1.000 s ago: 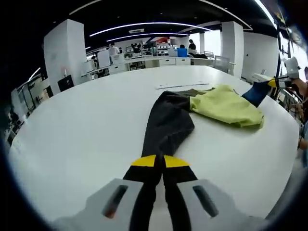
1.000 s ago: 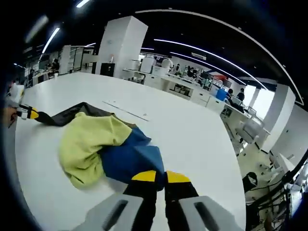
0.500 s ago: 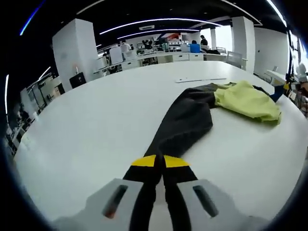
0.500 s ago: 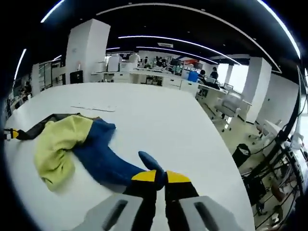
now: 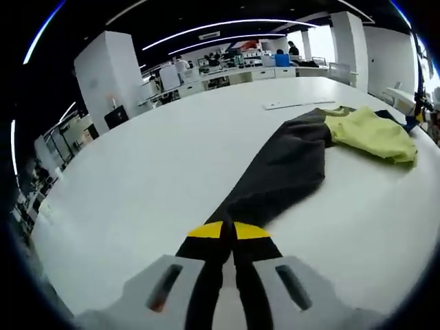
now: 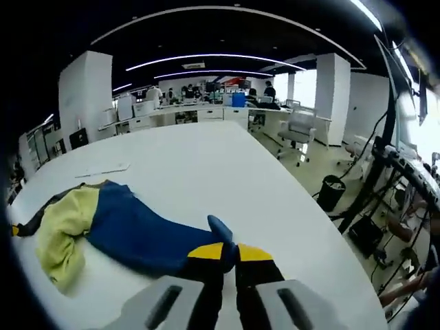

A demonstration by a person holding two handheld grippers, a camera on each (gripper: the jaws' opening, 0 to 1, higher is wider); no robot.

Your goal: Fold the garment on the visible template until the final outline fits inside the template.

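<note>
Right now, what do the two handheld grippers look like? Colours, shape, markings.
Both match. The left gripper and right gripper each have two black jaws with yellow bands at the tips, rising from a pale grey moulded body. Each body half carries a dark slanted slot. No cables or sleeves visible.

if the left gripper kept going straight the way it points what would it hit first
The left gripper is already shut on the dark end of the garment, so that dark cloth stretched ahead along the white table comes first. Farther on is the yellow-green part, though depth is hard to judge.
</note>
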